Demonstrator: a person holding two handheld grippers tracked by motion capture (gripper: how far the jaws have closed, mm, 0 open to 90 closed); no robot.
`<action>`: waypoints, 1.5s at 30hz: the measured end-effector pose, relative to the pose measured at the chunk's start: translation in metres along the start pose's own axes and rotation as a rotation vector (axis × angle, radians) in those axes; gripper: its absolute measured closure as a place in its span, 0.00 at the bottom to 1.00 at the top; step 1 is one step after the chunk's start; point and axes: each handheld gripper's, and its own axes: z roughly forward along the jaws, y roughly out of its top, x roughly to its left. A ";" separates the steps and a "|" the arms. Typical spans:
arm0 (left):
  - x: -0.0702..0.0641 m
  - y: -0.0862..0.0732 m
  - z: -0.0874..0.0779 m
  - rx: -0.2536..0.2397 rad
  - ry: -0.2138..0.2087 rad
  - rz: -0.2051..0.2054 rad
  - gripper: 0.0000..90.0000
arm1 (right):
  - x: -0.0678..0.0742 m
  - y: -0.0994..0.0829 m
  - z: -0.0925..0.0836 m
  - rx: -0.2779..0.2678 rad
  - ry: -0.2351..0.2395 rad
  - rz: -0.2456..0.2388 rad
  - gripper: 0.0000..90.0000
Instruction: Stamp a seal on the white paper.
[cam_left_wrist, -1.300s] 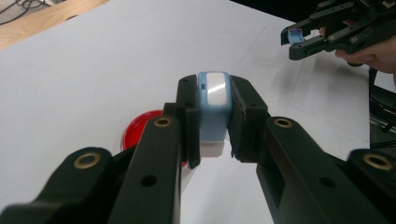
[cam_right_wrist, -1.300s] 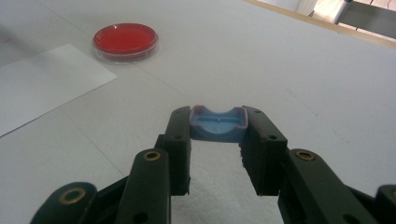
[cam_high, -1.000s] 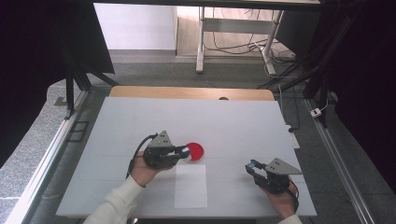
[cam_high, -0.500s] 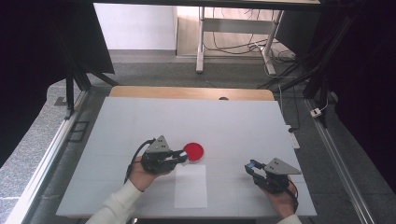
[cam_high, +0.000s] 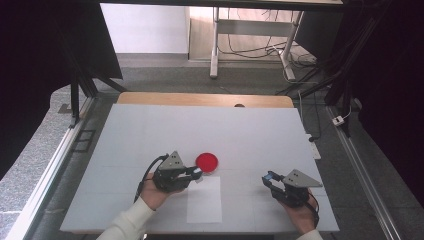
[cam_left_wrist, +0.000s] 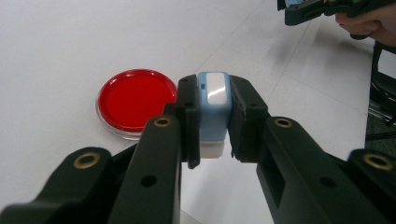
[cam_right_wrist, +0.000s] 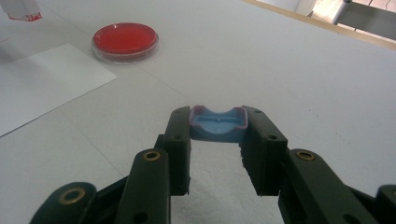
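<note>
Stamp body (cam_left_wrist: 214, 112), blue-and-white, clamped in left gripper (cam_left_wrist: 212, 121), red dish (cam_high: 206, 161) at its one o'clock, white paper (cam_high: 204, 199) at five. Right gripper (cam_right_wrist: 218, 133) grips blue cap (cam_right_wrist: 217, 125). Lower stamp squarely onto paper, pressing evenly.

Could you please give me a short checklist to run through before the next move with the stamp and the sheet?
1. Left gripper shut on the blue stamp: ok.
2. Right gripper shut on the blue cap: ok.
3. White sheet lying flat on the table: ok.
4. Red dish off the sheet: ok.
5. Stamp face inked: cannot tell.
</note>
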 end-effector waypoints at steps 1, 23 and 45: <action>0.000 0.000 0.001 0.001 -0.001 0.001 0.83 | 0.000 0.000 0.000 0.000 0.000 0.001 0.71; -0.014 -0.014 0.023 0.060 -0.059 0.023 0.83 | 0.000 0.000 0.000 0.002 0.006 0.000 0.71; -0.018 -0.019 0.031 0.096 -0.059 0.049 0.83 | 0.001 0.000 0.001 0.005 0.007 -0.003 0.71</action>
